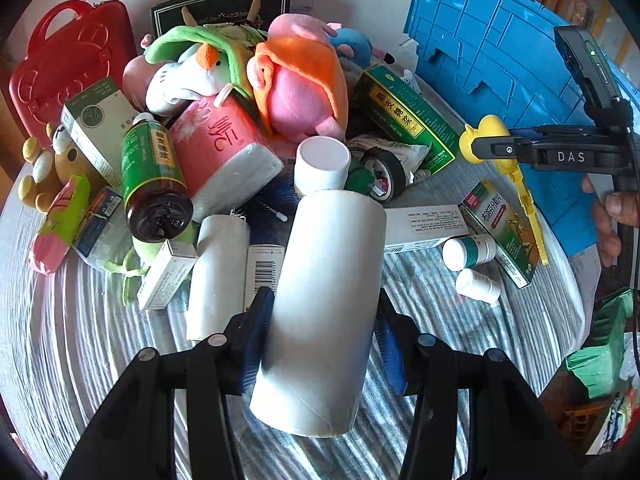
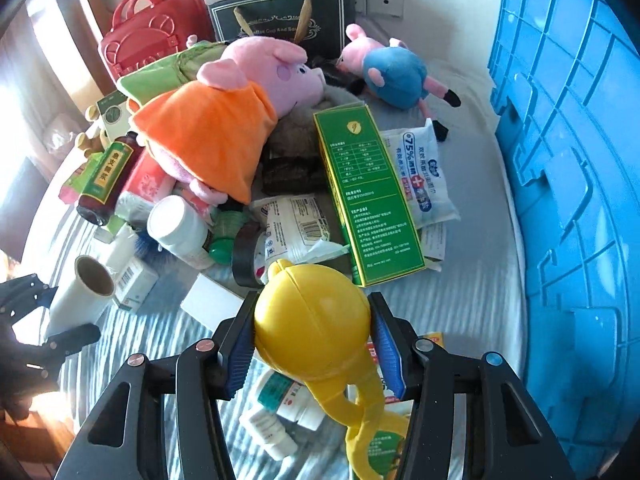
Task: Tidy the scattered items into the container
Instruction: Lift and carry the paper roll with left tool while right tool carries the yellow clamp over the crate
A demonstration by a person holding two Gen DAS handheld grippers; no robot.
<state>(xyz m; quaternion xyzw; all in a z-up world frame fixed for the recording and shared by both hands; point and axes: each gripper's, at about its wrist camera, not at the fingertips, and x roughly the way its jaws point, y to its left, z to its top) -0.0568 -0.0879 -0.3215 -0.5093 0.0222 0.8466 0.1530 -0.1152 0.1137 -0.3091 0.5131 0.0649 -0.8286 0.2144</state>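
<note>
My left gripper (image 1: 322,304) is shut on a white roll (image 1: 320,300), its blue pads pressing both sides, and holds it tilted above the striped cloth. In the right wrist view the same roll (image 2: 86,292) shows its brown core at the far left, inside the left gripper (image 2: 68,312). My right gripper (image 2: 312,308) is shut on a yellow duck-shaped toy (image 2: 312,320) whose yellow handle hangs below. In the left wrist view the right gripper (image 1: 476,148) holds that duck (image 1: 482,136) beside the blue crate (image 1: 500,52), which fills the right side (image 2: 580,160).
A pile lies ahead: a pink pig plush in orange (image 2: 224,120), a small blue-clad pig (image 2: 392,72), a green box (image 2: 368,200), a wipes pack (image 2: 420,168), a brown syrup bottle (image 1: 154,184), a white jar (image 1: 324,164), black tape (image 1: 386,176), a red case (image 1: 68,68) and small pill bottles (image 1: 468,252).
</note>
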